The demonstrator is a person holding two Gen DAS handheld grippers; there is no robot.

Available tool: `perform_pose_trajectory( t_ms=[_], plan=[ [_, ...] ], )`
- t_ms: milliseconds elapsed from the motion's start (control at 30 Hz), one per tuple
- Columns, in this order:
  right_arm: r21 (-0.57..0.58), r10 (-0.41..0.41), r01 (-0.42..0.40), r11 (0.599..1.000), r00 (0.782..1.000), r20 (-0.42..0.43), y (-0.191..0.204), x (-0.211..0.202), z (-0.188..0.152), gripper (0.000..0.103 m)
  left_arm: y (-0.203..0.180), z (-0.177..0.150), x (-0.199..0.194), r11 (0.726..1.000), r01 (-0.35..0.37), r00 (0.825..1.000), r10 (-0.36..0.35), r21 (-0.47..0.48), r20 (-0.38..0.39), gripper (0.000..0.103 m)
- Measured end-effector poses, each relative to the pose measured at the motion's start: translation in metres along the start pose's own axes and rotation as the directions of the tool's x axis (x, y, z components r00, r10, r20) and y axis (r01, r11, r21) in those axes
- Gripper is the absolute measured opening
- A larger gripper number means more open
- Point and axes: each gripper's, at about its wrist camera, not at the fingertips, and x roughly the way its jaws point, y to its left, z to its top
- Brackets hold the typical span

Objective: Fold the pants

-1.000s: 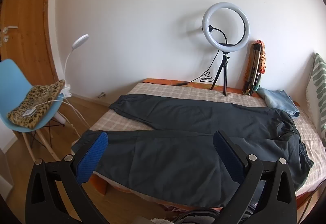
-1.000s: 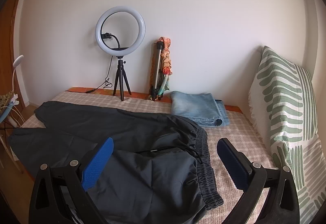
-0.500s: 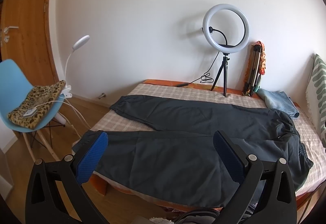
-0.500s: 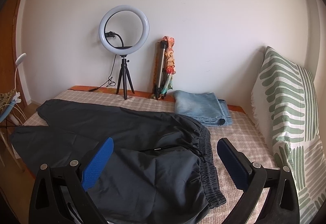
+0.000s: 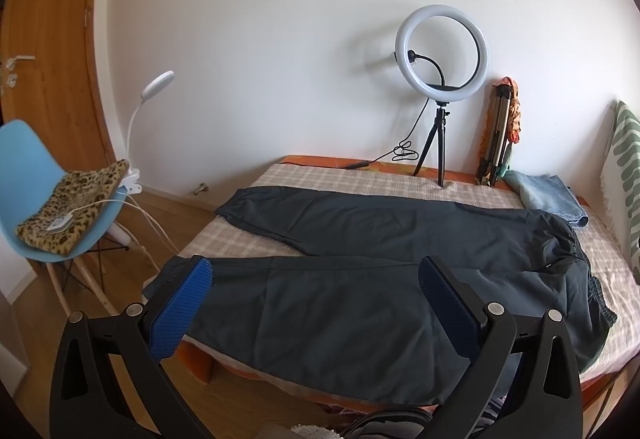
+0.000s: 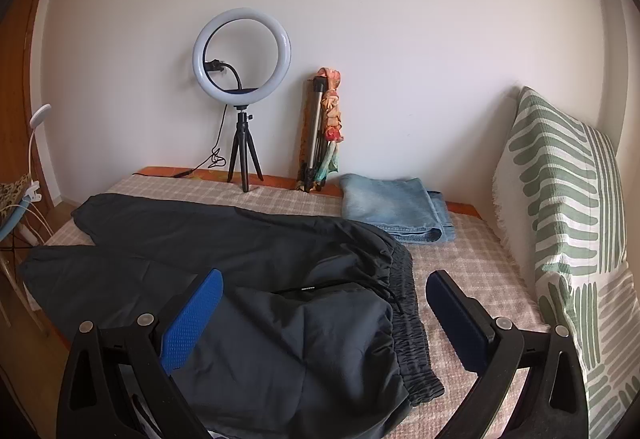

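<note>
Since a second ago the right gripper (image 6: 322, 285) has swung slightly rightward (ring light (image 6: 241, 55) sits further right in its view), while the left gripper (image 5: 316, 273) has barely shifted. Both hover spread wide, empty, their knurled blue pads (image 5: 182, 305) above the pants (image 5: 360, 279): one smooth dark pair, two legs splayed flat across the checked bedspread (image 5: 320, 177), elastic waistband (image 6: 412, 339) bunched. One folded denim piece (image 6: 394, 207) lies beyond.

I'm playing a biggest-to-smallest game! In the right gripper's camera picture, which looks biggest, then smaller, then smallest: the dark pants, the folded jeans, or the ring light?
1. Dark pants: clearly biggest, spread across the bed.
2. and 3. Folded jeans and ring light: they fill about the same area in the picture, so I won't rank them.
</note>
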Motion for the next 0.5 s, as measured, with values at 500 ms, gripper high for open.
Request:
perform_pose_trajectory(
  t_ms=[500],
  plan=[
    [-0.017,0.025,-0.025,1.000,1.000,0.005,-0.002,-0.008,-0.009,0.103,0.014,-0.008,-0.004,0.999,-0.034,0.999,0.034,-0.010,-0.019,0.103]
  ],
)
